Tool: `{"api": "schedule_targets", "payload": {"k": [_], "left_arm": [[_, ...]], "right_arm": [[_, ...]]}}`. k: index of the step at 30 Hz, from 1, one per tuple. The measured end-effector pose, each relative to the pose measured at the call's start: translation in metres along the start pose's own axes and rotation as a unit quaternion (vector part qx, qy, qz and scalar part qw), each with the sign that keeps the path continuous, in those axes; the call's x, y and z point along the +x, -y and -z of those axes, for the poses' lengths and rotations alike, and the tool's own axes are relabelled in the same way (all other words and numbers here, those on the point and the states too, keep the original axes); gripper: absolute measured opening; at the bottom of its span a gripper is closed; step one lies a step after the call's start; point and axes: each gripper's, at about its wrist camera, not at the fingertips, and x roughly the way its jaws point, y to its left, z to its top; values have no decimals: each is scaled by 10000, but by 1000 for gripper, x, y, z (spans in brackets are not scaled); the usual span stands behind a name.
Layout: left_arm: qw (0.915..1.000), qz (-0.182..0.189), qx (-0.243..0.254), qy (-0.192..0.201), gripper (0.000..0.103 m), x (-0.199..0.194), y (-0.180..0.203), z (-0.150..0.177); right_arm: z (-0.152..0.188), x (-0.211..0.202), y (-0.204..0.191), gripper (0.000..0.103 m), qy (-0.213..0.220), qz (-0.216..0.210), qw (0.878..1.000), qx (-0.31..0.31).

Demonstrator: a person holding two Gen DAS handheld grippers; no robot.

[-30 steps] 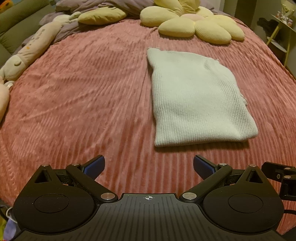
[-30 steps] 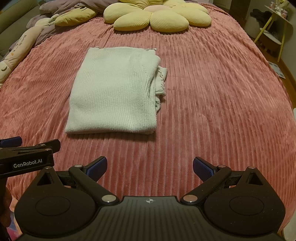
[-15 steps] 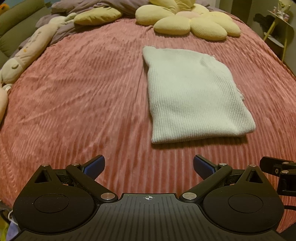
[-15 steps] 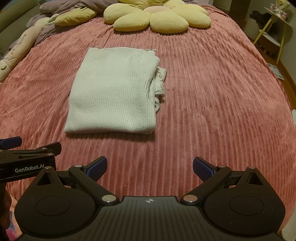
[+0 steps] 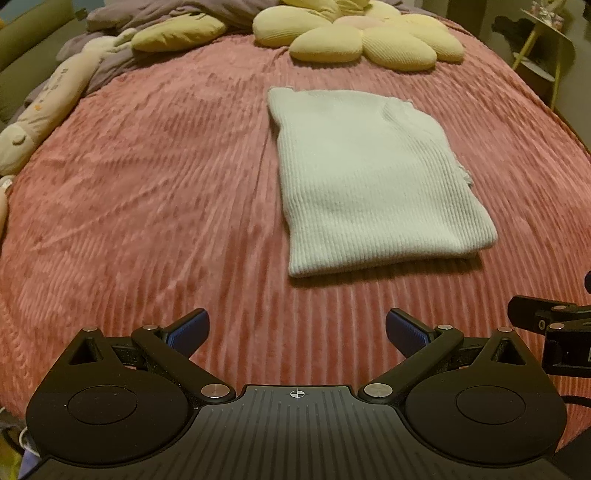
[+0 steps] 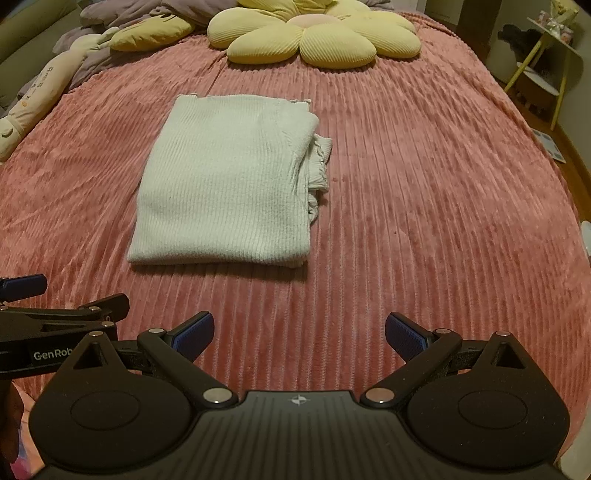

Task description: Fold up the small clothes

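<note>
Folded white knit garment [image 6: 229, 184] lies flat on pink ribbed bedspread [image 6: 424, 192], flower pillow [image 6: 314, 35] beyond. Left gripper [image 5: 295, 328] and right gripper [image 6: 299, 328] spread wide, empty, near side. Garment's right layers bunched, unclear.

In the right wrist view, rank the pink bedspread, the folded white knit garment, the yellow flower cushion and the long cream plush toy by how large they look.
1. pink bedspread, largest.
2. folded white knit garment and yellow flower cushion: look similar; the cushion lies farther off, so unranked.
3. long cream plush toy, smallest as seen, though the frame edge cuts it off.

Cream ribbed knit garment [image 6: 225, 181], folded flat rectangle, on pink bedspread [image 6: 424, 206]
</note>
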Motion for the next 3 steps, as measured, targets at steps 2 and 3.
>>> {"api": "schedule_targets", "payload": {"k": [2, 3], "left_arm": [[10000, 11, 9, -17, 103, 0, 1, 0], [10000, 12, 15, -18, 103, 0, 1, 0]], "right_arm": [[0, -1, -1, 99, 9, -1, 10000, -3], [0, -1, -1, 99, 15, -2, 10000, -4]]}}
